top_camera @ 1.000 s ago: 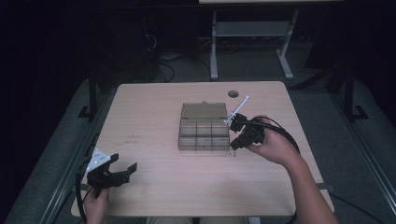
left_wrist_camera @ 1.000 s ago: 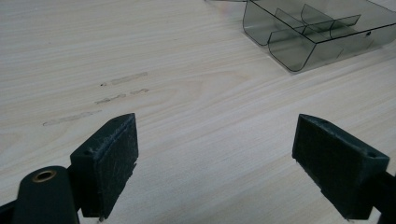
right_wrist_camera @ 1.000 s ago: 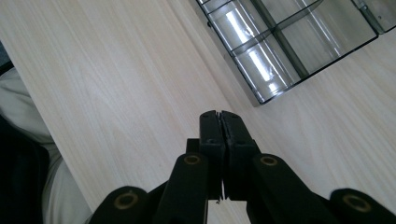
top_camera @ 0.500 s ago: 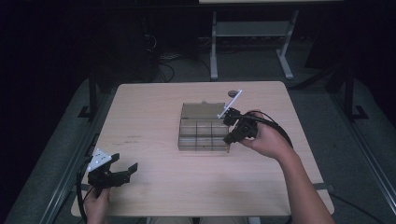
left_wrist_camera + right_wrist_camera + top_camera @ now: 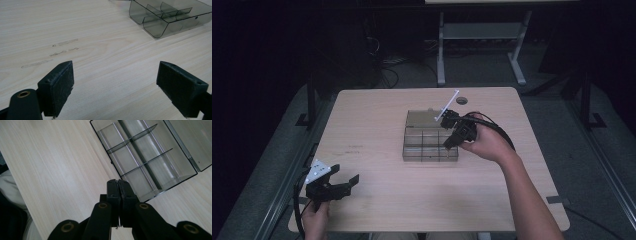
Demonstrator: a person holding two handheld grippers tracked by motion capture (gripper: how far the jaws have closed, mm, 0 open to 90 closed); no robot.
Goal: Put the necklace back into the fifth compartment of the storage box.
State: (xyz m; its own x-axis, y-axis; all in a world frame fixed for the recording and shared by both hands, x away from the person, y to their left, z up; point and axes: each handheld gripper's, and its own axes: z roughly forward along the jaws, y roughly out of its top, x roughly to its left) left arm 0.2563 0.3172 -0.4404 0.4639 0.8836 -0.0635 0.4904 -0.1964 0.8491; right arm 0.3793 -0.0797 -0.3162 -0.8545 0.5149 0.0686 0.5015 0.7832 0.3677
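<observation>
Compartment box [image 5: 430, 142] sits mid-bench, right hand-held gripper [image 5: 453, 141] pinched closed and empty at its edge to nudge it, left hand-held gripper [image 5: 346, 183] parked wide apart.

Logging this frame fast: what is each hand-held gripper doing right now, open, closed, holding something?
Left hand-held gripper: open, empty, above the bare table.
Right hand-held gripper: closed, nothing between its jaws, at the clear divided box.

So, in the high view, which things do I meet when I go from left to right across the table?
Left hand-held gripper → clear compartment box → right hand-held gripper, held at the box's right side.
</observation>
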